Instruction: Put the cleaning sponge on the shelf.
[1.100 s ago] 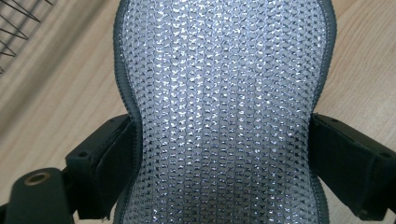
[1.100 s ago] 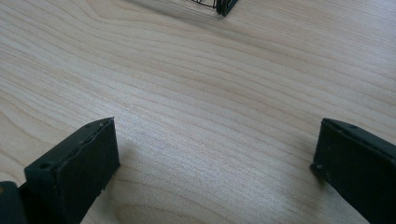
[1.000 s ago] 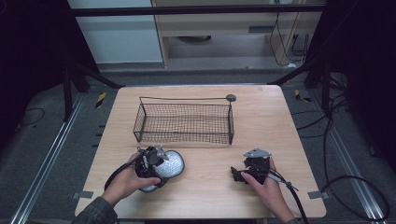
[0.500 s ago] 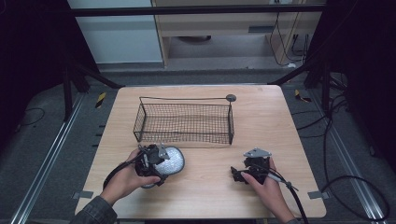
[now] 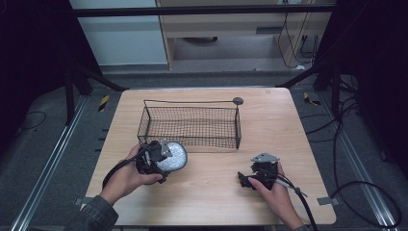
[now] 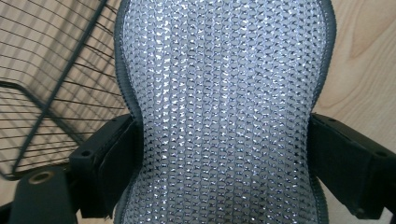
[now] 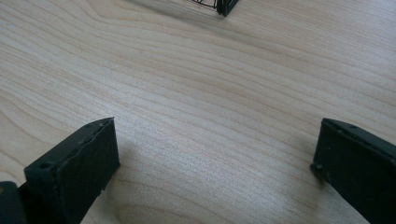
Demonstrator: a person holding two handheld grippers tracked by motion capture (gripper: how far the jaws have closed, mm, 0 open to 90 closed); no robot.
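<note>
— Silver pad, where is it at this moment?

— It is in the left gripper, at the front left part of the wooden table, just in front of the wire basket. From the high view it looks like a round, shiny disc, near the front wall of the basket, and I cannot tell if it touches the wire.

— Does the left gripper view add something?

— Yes. There the pad shows a woven, glittering surface with a dark grey border, which the high view is too small to show. The two black jaws press on both its sides, so the pad is pinched narrow at that place. The basket stands at the left of the pad, and bare wood at the right.

— And the basket itself?

— It is the largest thing on the table, black, rectangular, with a thin handle rod that ends in a small round knob.

— What about the other hand?

— The right gripper is at the front right of the table, well apart from the pad. In the high view I cannot judge its opening. The right gripper view shows it clearly: the jaws stand wide, with only wood grain between them, and one corner of the basket is at the top edge.
</note>
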